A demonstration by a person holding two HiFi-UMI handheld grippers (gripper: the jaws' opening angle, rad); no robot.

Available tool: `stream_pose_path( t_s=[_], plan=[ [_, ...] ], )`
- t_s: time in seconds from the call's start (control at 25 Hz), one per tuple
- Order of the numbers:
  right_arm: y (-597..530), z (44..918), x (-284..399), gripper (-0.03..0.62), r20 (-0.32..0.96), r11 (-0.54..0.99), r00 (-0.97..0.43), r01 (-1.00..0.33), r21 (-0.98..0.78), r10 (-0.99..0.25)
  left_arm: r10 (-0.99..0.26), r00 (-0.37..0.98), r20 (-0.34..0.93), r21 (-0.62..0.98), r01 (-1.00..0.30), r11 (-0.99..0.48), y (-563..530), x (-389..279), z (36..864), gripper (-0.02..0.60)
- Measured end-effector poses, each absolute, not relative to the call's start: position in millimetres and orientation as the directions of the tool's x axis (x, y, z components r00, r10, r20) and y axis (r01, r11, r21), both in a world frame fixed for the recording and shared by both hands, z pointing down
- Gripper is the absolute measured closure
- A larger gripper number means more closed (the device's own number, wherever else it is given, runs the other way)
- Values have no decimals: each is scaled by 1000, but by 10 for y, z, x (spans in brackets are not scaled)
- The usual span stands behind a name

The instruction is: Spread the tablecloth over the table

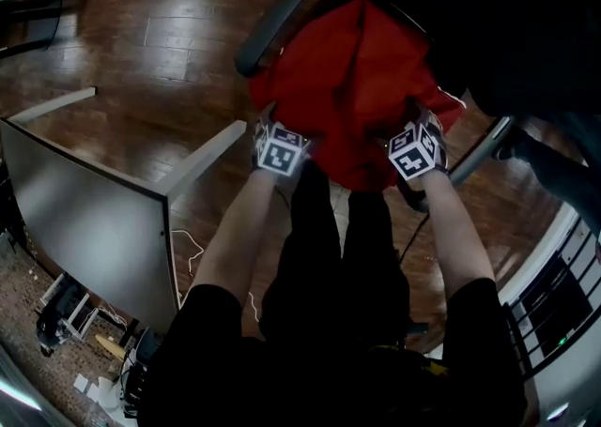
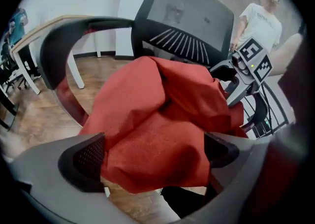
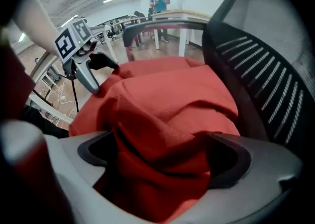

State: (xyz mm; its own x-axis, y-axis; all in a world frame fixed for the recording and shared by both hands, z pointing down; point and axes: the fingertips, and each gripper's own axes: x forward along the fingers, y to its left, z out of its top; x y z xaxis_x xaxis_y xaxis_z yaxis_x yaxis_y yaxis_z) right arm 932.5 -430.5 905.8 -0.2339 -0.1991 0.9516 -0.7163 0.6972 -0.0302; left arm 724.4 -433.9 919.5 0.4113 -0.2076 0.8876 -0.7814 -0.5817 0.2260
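The red tablecloth (image 1: 352, 87) lies crumpled in a heap on the seat of a black office chair (image 1: 282, 17). My left gripper (image 1: 279, 139) is at the heap's near left edge, my right gripper (image 1: 416, 145) at its near right edge, and both point steeply down. In the left gripper view the left gripper (image 2: 155, 156) stands wide open with a fold of the tablecloth (image 2: 162, 119) filling the gap. The right gripper (image 3: 162, 159) is equally wide open over bunched tablecloth (image 3: 167, 114). Their tips are hidden in the cloth in the head view.
A grey-topped table (image 1: 84, 200) with white legs stands to the left on the wooden floor. The chair's mesh backrest (image 2: 192, 21) rises behind the cloth and its armrests flank it. A person in a white shirt (image 2: 261, 21) stands beyond. Cables lie on the floor (image 1: 192, 247).
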Motion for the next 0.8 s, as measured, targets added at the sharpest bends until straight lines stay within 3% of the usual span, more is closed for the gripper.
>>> stream_pose_path(
  t_s=[0.28,0.48,0.68,0.76,0.8],
  plan=[
    [-4388,9447,9519,3,985,739,-87,-672,52,-148,-117,341,933,192,-747,-637,-4289,7202,9653,-34],
    [-4379,9600,9528,7,990,762,-79,-646,39,-117,-81,305,949,187,-750,-634,-4270,7268,9814,-34],
    [-4185,9747,9489,150,997,760,-55,-650,9,-59,-105,231,967,105,-741,-664,-4254,7290,9983,-20],
    [-4118,9711,9421,260,997,764,-57,-645,10,-61,-122,227,966,90,-743,-664,-4242,7291,9949,31],
    [-4080,9688,9386,324,996,764,-66,-645,2,-58,-129,232,964,91,-746,-660,-4235,7295,9908,95]
  ],
)
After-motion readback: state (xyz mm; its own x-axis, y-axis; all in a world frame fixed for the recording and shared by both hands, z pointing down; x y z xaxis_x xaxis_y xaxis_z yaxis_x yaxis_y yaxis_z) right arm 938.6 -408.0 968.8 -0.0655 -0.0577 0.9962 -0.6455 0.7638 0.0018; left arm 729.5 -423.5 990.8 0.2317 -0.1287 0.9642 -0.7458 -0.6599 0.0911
